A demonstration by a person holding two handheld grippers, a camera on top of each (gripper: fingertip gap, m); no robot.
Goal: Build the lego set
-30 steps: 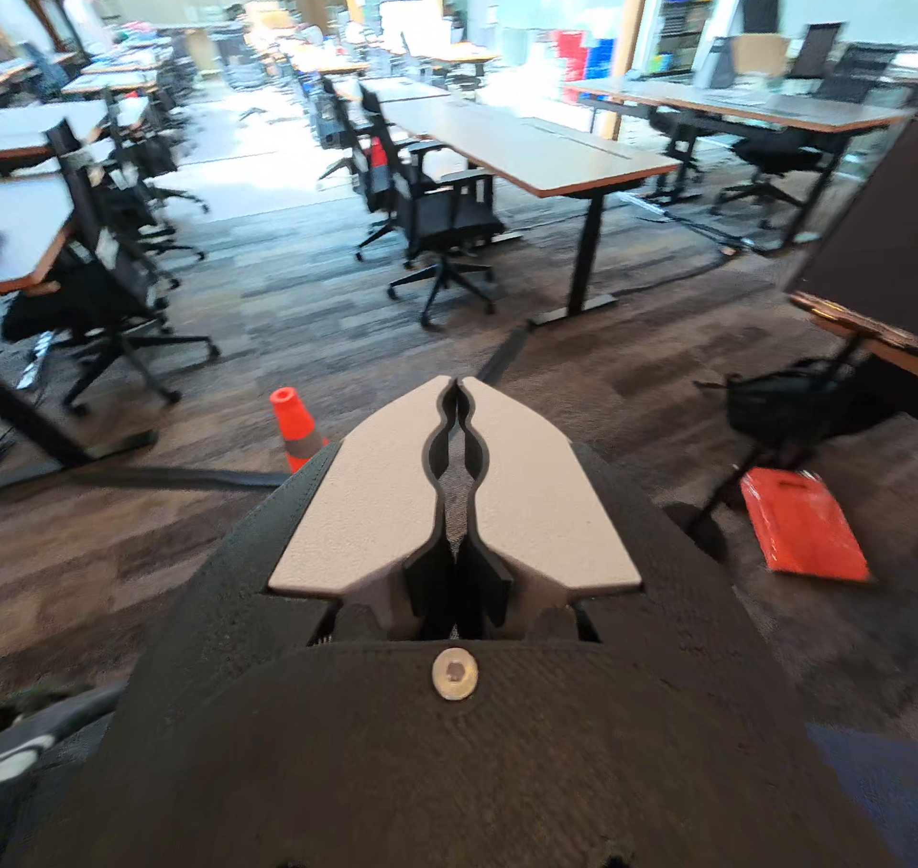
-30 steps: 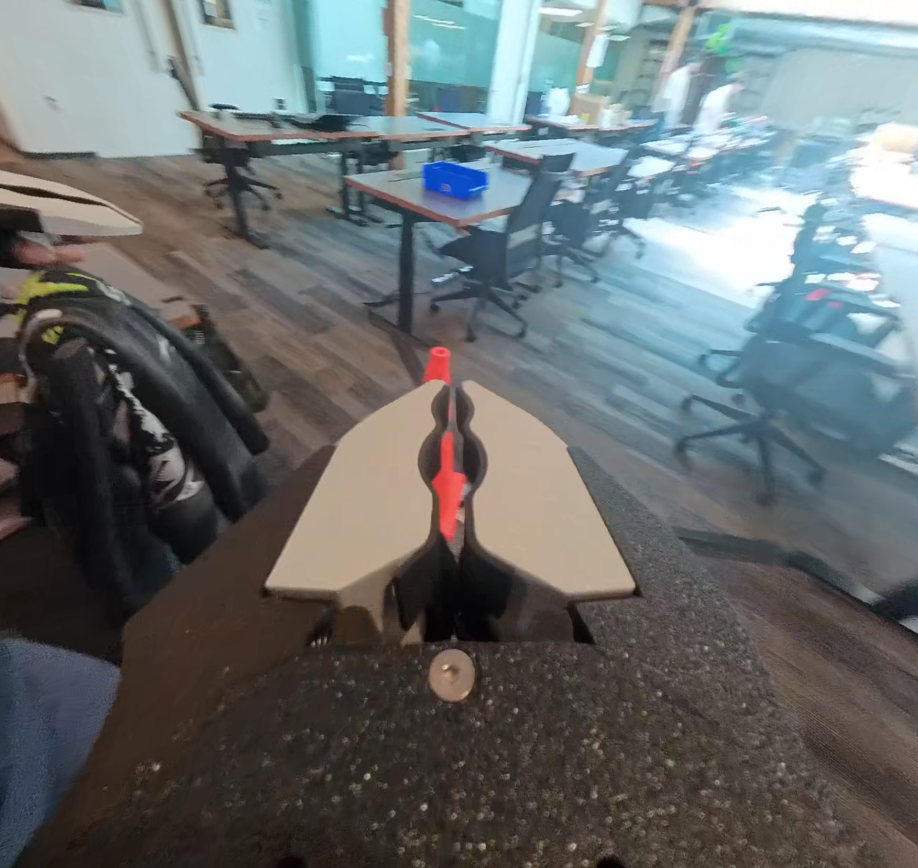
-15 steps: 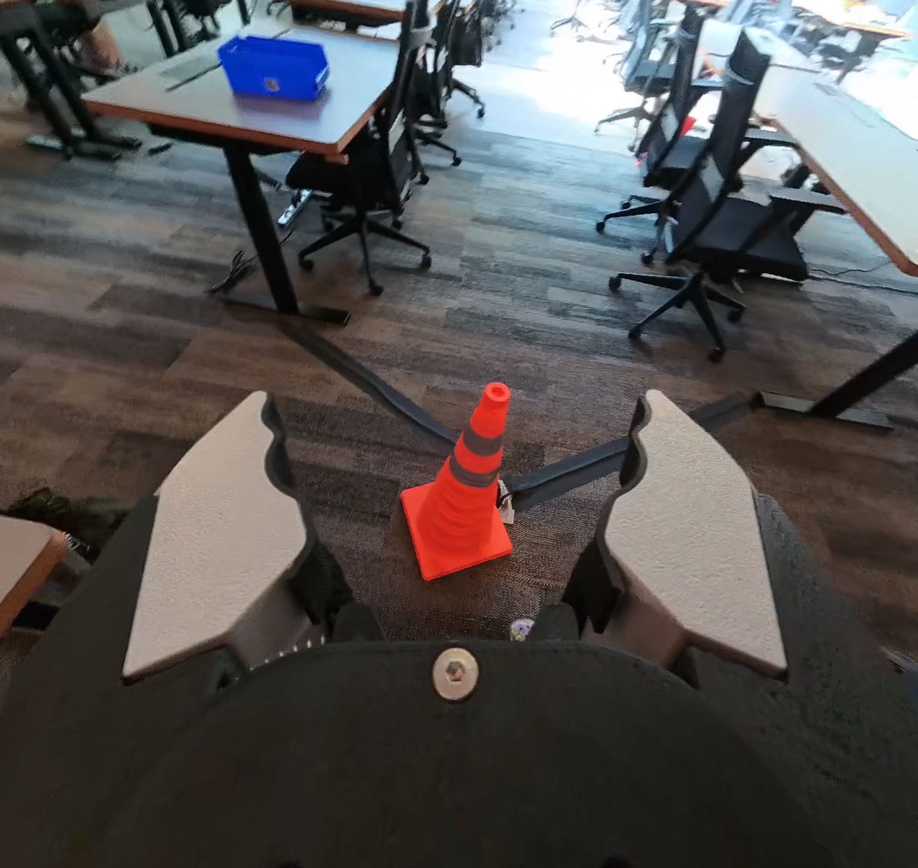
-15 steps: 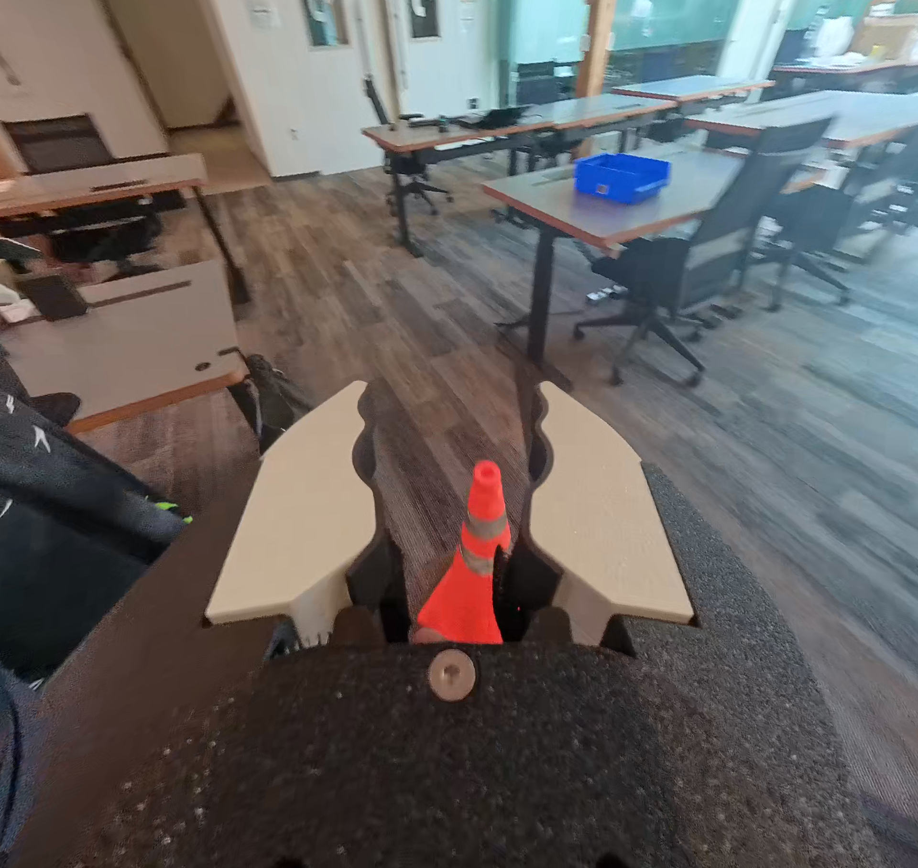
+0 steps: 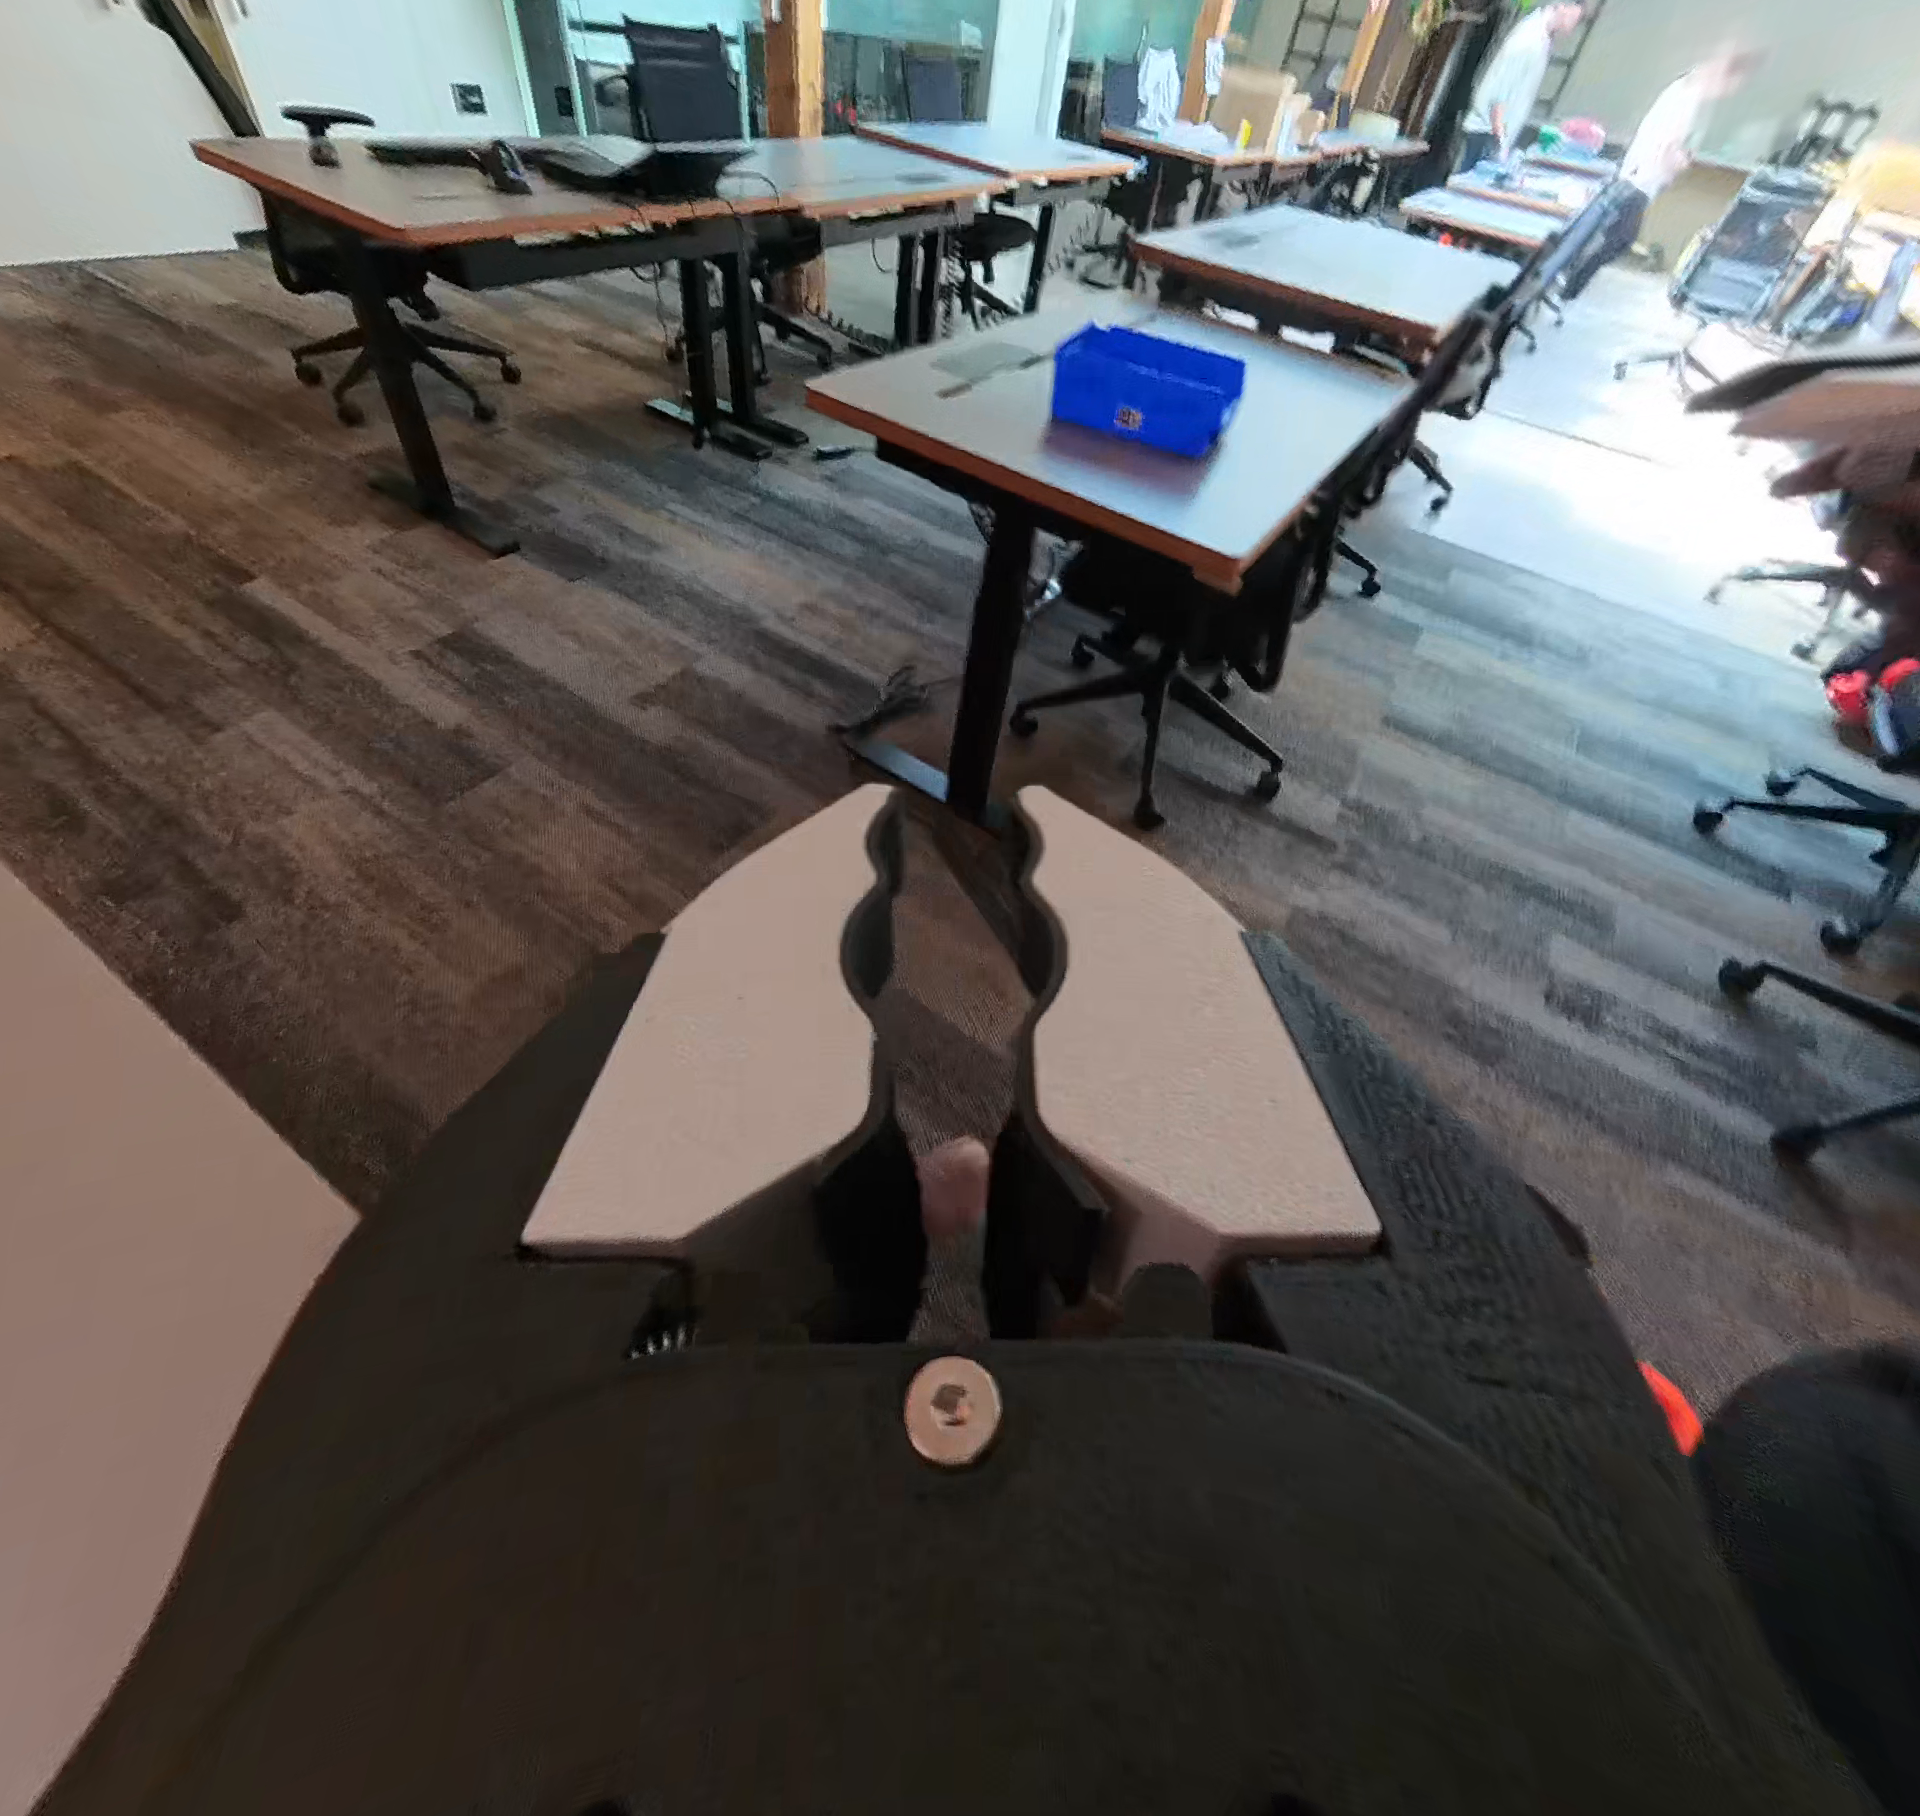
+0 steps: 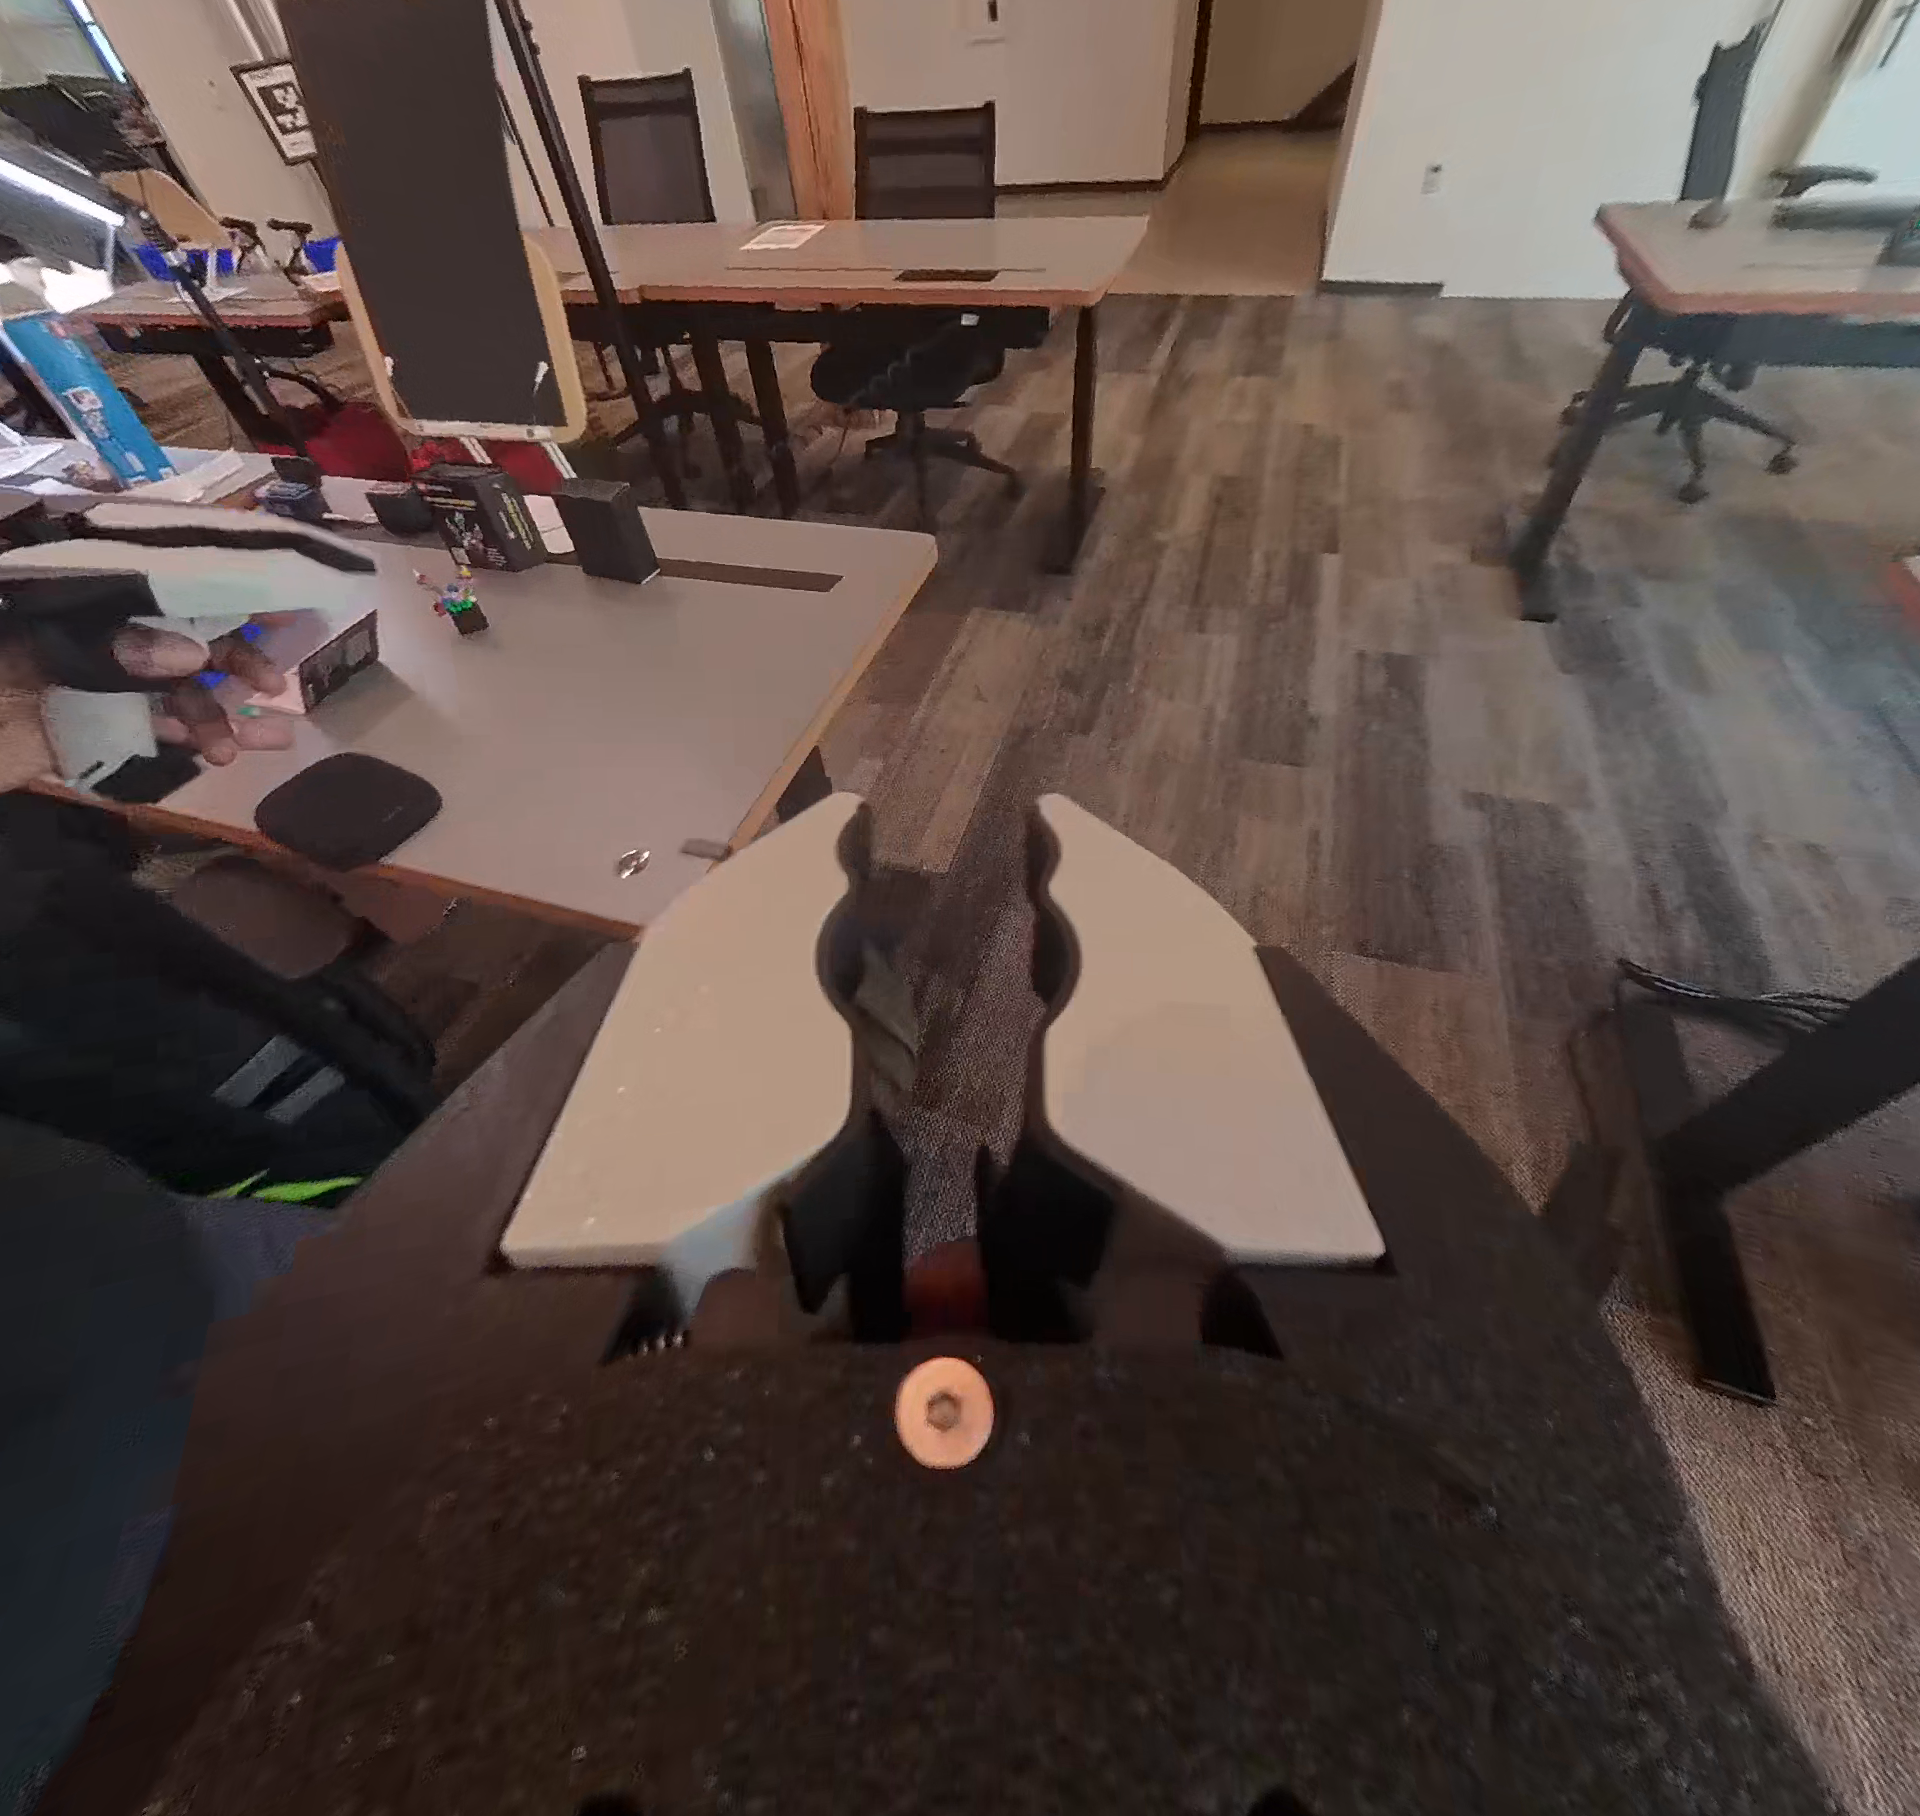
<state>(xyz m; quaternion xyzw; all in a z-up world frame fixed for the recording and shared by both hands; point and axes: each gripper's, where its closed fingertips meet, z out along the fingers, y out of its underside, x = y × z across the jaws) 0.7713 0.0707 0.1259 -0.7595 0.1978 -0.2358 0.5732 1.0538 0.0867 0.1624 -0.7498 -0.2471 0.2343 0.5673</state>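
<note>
A small colourful lego build (image 6: 457, 603) stands on the grey table (image 6: 623, 706) at the left of the right wrist view. A blue lego box (image 6: 88, 405) leans at the table's far left. My right gripper (image 6: 951, 810) is slightly open and empty, held over the floor just right of the table's corner. My left gripper (image 5: 954, 800) is slightly open and empty, pointing over the floor toward another desk. It also shows in the right wrist view (image 6: 187, 561), held by a hand above the table's near left. No brick is in either gripper.
Black boxes (image 6: 483, 519) and a small white box (image 6: 332, 660) stand near the build, and a black pad (image 6: 348, 808) lies by the near edge. A black board on a stand (image 6: 426, 239) rises behind. A desk with a blue bin (image 5: 1143, 400), chairs and two people are farther off. Left tips to right tips: about 30 cm.
Both grippers have swung round, so the orange cone has left the middle of both views. Both were shut a second ago, then wide open, and the jaws have now narrowed to a small gap.
</note>
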